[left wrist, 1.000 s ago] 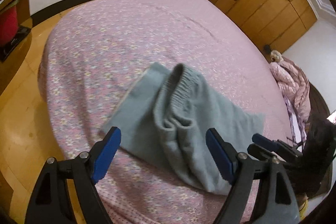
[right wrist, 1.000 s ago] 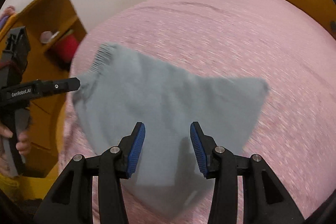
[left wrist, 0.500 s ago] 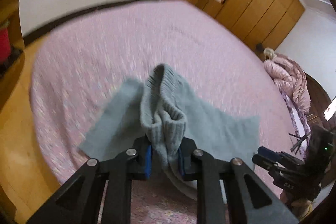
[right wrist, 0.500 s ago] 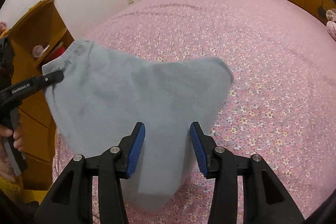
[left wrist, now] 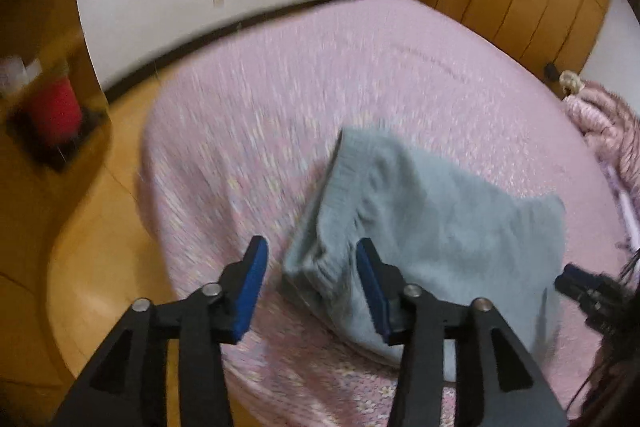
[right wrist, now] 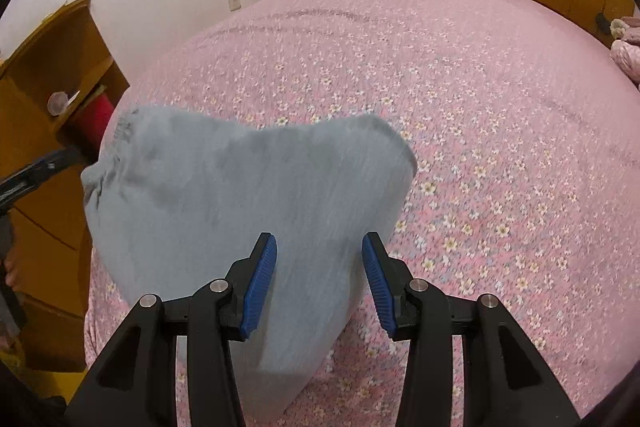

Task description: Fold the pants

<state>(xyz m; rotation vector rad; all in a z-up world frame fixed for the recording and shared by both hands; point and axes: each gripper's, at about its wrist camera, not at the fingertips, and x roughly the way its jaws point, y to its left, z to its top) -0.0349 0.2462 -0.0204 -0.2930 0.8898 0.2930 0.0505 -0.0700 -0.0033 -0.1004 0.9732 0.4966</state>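
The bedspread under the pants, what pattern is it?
Pink bedspread with small white flowers, clearest in the right wrist view.

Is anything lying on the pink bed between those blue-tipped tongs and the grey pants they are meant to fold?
Nothing visible. The grey pants lie directly under the right tongs on the bedspread. The left tongs, jaws opening, have the waistband corner between them. Only bare bedspread surrounds the pants.
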